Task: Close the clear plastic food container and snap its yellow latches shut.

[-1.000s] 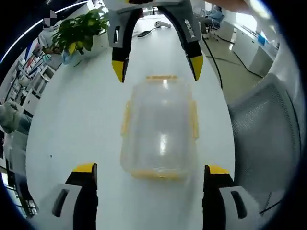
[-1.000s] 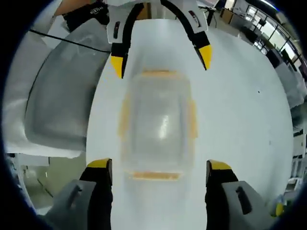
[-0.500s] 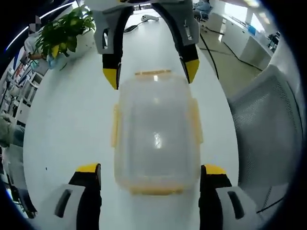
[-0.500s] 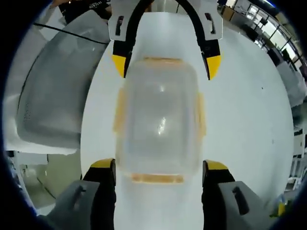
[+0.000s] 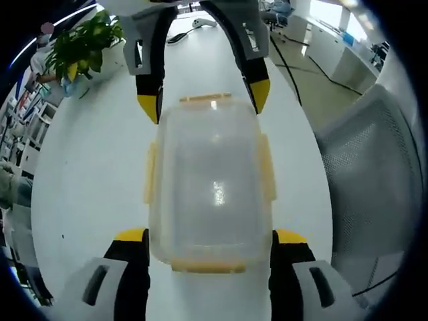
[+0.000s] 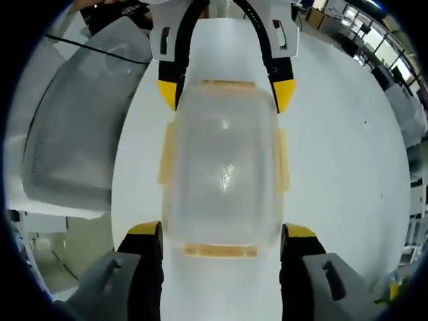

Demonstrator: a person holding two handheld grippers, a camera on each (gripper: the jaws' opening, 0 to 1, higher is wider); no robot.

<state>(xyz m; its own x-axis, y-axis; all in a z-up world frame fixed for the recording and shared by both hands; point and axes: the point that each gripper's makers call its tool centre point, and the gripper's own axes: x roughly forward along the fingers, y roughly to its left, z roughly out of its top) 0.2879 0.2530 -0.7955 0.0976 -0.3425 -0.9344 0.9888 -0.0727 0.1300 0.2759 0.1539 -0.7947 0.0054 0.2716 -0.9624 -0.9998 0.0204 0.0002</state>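
Seeing the clear container (image 5: 208, 184), lid on, yellow latches (image 5: 200, 267) around its rim, lying on the white table (image 5: 93, 174) between my wide-open left gripper (image 5: 208, 239) and right gripper (image 6: 221, 234); neither grips.

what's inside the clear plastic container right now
Nothing visible: through the frosted lid of the clear container only glare and the white table beneath show. The plastic is cloudy, so a small or pale item inside cannot be ruled out.
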